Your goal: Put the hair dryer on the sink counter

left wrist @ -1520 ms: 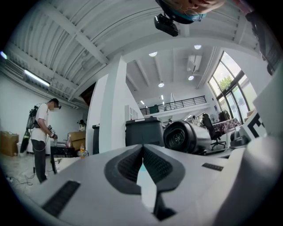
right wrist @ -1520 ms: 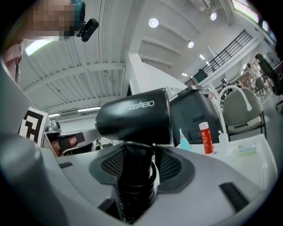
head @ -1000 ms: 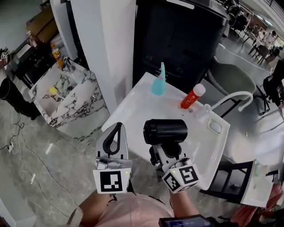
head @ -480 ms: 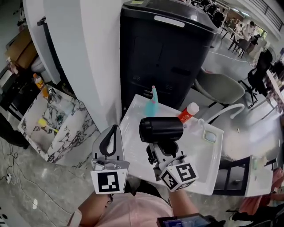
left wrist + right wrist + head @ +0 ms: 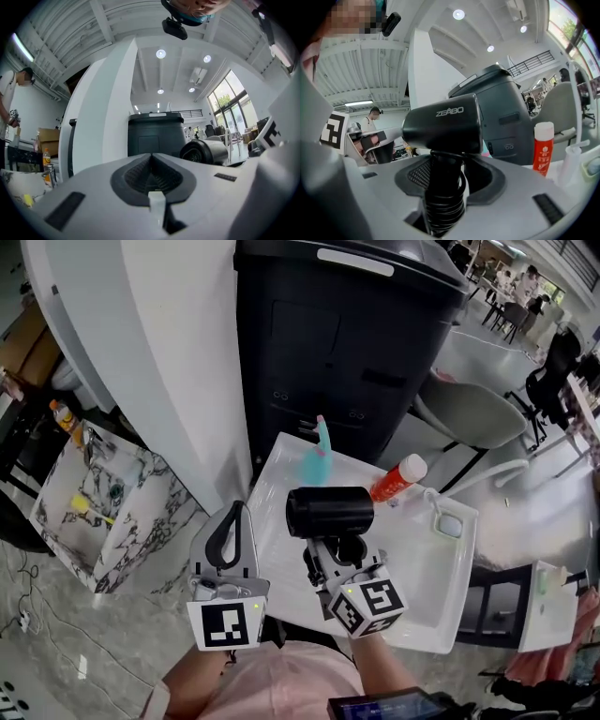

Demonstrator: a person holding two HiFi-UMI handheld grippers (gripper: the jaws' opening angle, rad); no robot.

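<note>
Hair dryer (image 5: 328, 512), handle pinched in my right gripper (image 5: 339, 554), now hangs further in over the counter's (image 5: 422, 582) near edge, so set-down looks close; left gripper (image 5: 232, 532) pressed together, empty.

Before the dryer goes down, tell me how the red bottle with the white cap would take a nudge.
The red bottle stands upright, tall and narrow, so it would probably tip easily. Its round body suggests it would then roll across the sink counter. It looks like smooth plastic, likely light.
</note>
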